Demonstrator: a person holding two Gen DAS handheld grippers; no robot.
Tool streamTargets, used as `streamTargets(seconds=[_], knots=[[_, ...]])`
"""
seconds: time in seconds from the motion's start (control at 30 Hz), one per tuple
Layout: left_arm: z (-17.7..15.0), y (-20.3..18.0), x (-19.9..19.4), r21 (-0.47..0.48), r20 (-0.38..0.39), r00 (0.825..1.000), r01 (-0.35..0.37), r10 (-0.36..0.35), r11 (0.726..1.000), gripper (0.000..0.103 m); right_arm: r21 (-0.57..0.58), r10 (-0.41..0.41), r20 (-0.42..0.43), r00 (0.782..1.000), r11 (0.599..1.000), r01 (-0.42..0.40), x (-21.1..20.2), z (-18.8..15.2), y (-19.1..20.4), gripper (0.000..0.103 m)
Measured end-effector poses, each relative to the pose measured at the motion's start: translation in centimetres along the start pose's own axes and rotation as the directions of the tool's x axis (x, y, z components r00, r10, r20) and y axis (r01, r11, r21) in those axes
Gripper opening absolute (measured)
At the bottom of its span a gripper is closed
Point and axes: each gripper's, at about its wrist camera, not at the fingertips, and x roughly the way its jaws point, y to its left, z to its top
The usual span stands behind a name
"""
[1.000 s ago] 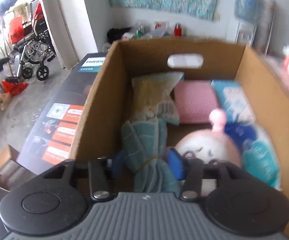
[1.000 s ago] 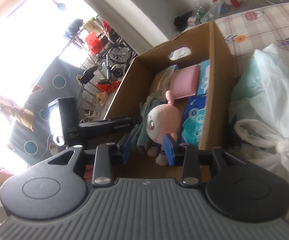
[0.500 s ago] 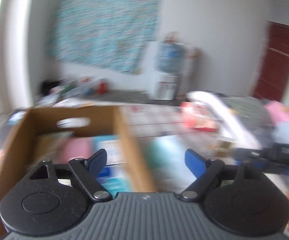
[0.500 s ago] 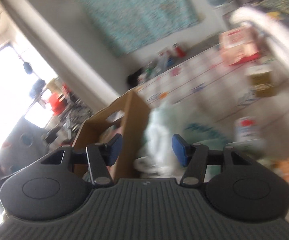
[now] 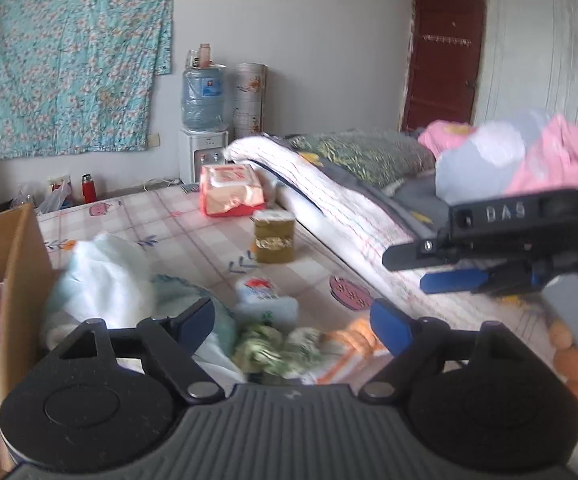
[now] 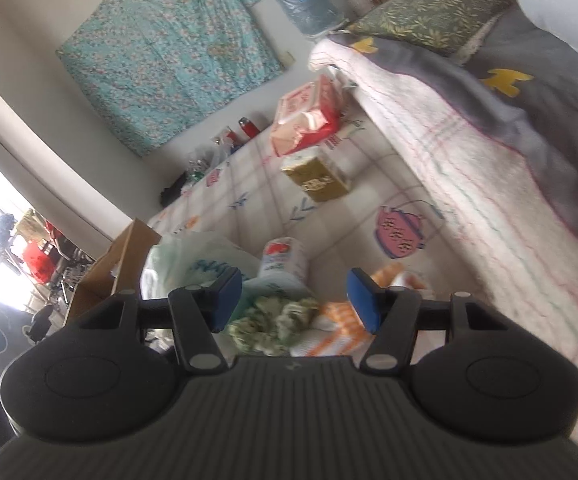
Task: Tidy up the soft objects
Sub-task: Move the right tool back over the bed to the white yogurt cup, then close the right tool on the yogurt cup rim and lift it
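Both grippers have swung off the cardboard box (image 5: 21,280) toward the loose pile on the bed sheet (image 5: 193,236). Left gripper (image 5: 293,320) spread wide, empty; right gripper (image 6: 295,298) opening, nothing between its jaws. Just ahead of both — green crumpled cloth (image 6: 277,318), touching an orange-striped towel (image 6: 341,328). Likely light, limp, not fragile or slippery; pinch a raised fold at mid-bundle. White plastic bag (image 5: 101,276) lies beside the box.

One cardboard box (image 5: 21,280); two tissue packs (image 5: 231,190); one green scrunchie (image 5: 273,350).
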Motion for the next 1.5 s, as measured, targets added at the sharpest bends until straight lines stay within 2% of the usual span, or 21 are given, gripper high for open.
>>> streamTargets(seconds=[0.17,0.4,0.6,0.73,0.8,0.9,1.07,1.17,1.27,1.5], knots=[[-1.9,-2.4,2.0,0.018,-0.034,0.999,0.018,-0.017,1.0,0.082,0.021,-0.027,-0.014,1.0,0.999,0.027,0.2,-0.2,-2.0,0.058],[-3.9,-3.7,4.3,0.031,-0.074,0.997,0.019,-0.016,0.999,0.061,0.067,-0.052,-0.076,0.996,0.996,0.057,2.3,0.0,-4.0,0.058],[-4.9,-4.1,5.7,0.047,-0.112,0.994,0.02,-0.015,0.999,0.053,0.09,-0.074,-0.124,0.99,0.992,0.085,4.4,0.1,-5.2,0.058],[-4.6,-3.8,5.9,0.014,-0.11,0.994,-0.004,0.005,1.0,0.044,0.017,-0.015,-0.142,0.99,1.0,0.018,5.7,2.2,-3.4,0.058],[-4.1,-3.3,5.6,-0.02,-0.086,0.996,-0.015,0.013,1.0,0.043,-0.054,0.02,-0.159,0.987,0.998,-0.029,7.1,3.3,-1.6,0.058],[-3.1,-2.4,5.1,-0.066,-0.031,0.999,-0.045,0.043,0.997,0.041,-0.179,0.027,-0.194,0.981,0.982,-0.062,9.8,4.5,0.9,0.056],[-1.3,-0.6,4.6,-0.128,0.035,0.995,-0.087,0.092,0.988,0.042,-0.294,0.052,-0.265,0.963,0.946,-0.133,13.3,5.1,3.2,0.043],[-0.7,0.1,5.2,-0.126,0.012,0.993,-0.111,0.114,0.986,0.042,-0.358,0.049,-0.302,0.952,0.92,-0.16,14.4,5.0,3.8,0.037],[-0.4,0.4,6.5,-0.114,-0.035,0.99,-0.142,0.138,0.983,0.042,-0.401,0.035,-0.334,0.942,0.899,-0.175,15.2,4.4,4.0,0.035],[-0.2,0.4,8.7,-0.08,-0.105,0.984,-0.149,0.14,0.986,0.042,-0.385,0.086,-0.378,0.922,0.891,-0.241,15.7,4.0,3.6,0.034]])
